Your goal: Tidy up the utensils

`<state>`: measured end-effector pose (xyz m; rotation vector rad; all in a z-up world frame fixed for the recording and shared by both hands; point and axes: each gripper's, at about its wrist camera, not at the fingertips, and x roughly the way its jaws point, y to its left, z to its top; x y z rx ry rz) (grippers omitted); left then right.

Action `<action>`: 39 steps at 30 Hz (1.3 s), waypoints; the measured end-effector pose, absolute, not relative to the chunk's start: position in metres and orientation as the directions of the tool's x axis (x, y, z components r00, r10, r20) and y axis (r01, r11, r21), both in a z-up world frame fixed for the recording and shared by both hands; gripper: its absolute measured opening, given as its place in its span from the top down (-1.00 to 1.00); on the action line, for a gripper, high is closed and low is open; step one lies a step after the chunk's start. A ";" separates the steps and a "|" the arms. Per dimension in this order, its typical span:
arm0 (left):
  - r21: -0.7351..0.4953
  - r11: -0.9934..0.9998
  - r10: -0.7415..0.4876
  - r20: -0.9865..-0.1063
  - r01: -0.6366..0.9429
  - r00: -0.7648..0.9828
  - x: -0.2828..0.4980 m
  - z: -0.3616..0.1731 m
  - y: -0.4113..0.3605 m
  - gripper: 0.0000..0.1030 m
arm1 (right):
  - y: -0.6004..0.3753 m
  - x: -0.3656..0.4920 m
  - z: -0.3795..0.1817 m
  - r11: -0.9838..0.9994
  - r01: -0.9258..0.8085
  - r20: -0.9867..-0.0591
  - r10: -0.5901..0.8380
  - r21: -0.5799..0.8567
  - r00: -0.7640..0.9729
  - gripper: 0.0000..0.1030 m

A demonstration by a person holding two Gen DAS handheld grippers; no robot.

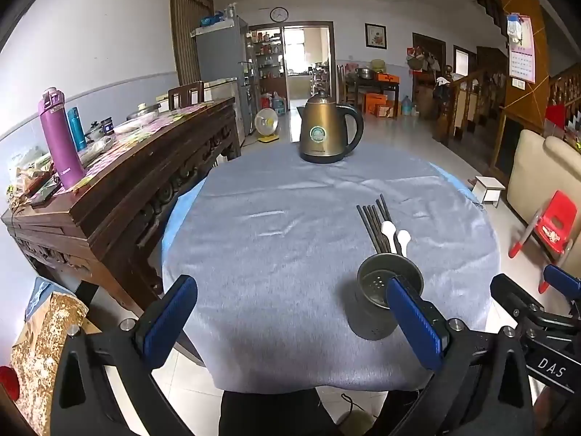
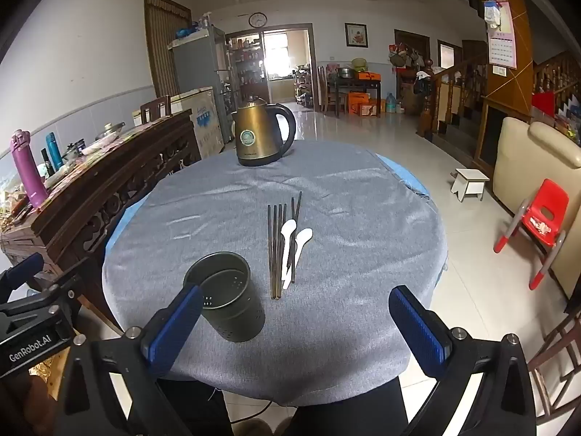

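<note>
Utensils [image 2: 285,245] beside holder [image 2: 227,296] | left hand-held gripper [image 1: 290,323] wide, empty | right hand-held gripper [image 2: 296,330] wide, empty

White letters "D.A.S" stand on a black bar of the right gripper's frame [image 1: 552,370], at the lower right of the left wrist view. "GenRobot.AI" stands in white on the black body of the left gripper [image 2: 31,350], left of the dark perforated metal cup [image 2: 232,301]. The round badge on the bronze electric kettle [image 2: 261,134] is too small to read.

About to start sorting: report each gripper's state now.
Left gripper: open, holding nothing.
Right gripper: open, holding nothing.
</note>
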<state>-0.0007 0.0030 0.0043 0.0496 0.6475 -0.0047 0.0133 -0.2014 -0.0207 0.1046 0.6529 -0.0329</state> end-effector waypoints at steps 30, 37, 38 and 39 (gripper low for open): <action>0.041 0.999 0.013 -0.606 0.015 0.795 0.000 -0.004 -0.001 -1.00 | -0.199 0.014 -0.020 0.995 0.065 -0.592 -0.006 0.077 0.806 -1.00; 0.031 0.999 0.011 -0.609 0.010 0.793 0.000 -0.004 0.003 -1.00 | -0.198 0.012 -0.018 0.994 0.070 -0.585 -0.009 0.082 0.811 -1.00; 0.030 0.999 0.010 -0.609 0.010 0.793 0.000 -0.004 0.003 -1.00 | -0.198 0.012 -0.018 0.994 0.070 -0.585 -0.009 0.081 0.811 -1.00; 0.030 1.000 0.010 -0.609 0.010 0.793 0.000 -0.004 0.002 -1.00 | -0.198 0.012 -0.018 0.994 0.071 -0.584 -0.010 0.081 0.812 -1.00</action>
